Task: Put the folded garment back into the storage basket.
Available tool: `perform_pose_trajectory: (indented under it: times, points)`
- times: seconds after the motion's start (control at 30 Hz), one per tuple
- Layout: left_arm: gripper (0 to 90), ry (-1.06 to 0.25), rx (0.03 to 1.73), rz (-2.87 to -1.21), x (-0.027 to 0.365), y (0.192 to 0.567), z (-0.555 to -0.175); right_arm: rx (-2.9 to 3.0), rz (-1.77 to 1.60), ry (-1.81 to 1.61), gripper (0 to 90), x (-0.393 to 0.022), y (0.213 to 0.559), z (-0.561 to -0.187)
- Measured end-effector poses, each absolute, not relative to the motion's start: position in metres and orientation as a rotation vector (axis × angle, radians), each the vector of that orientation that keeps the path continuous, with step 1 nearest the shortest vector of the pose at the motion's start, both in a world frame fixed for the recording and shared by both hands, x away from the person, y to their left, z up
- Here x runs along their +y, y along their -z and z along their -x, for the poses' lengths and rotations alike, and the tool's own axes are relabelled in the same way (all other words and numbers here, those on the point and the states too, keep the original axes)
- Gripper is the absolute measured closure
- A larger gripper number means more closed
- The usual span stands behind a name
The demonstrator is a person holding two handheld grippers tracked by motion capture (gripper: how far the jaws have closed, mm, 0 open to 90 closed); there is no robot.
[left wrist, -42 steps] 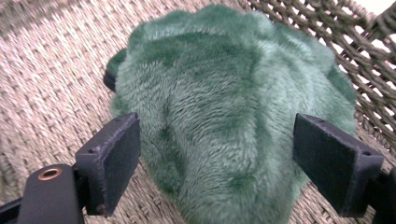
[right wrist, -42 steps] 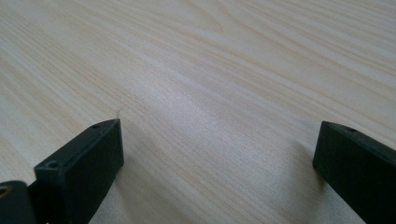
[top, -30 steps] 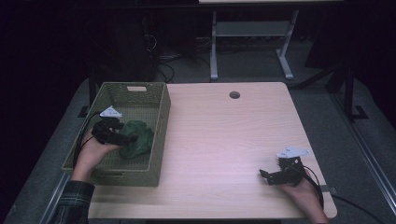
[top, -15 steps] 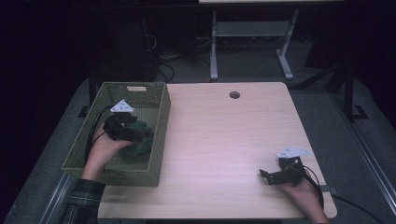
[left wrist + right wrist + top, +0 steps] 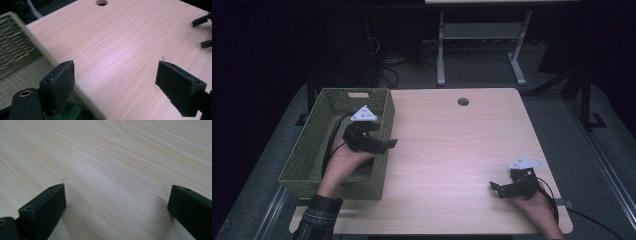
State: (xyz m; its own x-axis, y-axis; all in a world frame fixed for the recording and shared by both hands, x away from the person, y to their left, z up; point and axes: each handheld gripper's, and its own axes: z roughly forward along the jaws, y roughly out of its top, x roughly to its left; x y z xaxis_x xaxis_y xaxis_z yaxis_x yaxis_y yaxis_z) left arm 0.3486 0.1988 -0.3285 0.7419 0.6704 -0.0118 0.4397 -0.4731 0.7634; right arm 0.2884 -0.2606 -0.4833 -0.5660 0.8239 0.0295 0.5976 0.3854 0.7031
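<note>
While spread, left tongs (image 5: 115,85) hover above green cloth (image 5: 71,112).

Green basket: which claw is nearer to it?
Left. The left claw hangs over the green basket at its right rim; the right claw rests far across the table.

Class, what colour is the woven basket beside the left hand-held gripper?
Olive green; the basket shows best in the high view.

The left gripper (image 5: 384,144) now rises out of the green basket (image 5: 307,150), its jaws spread wide over the basket's right rim. The green cloth (image 5: 72,113) it gripped earlier lies released below.
</note>
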Motion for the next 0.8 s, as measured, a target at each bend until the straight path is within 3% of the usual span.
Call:
perform_pose_trajectory:
  times: [0.43,0.8]
  points:
    - [15.1,-0.307,0.730,-2.155,0.134,0.343,-0.340,2.325,-1.241,-0.977,1.6,-0.261,0.483,-0.288]
    - [14.6,-0.276,0.701,-2.193,0.096,0.377,-0.336,2.324,-1.240,-0.977,1.6,-0.261,0.483,-0.288]
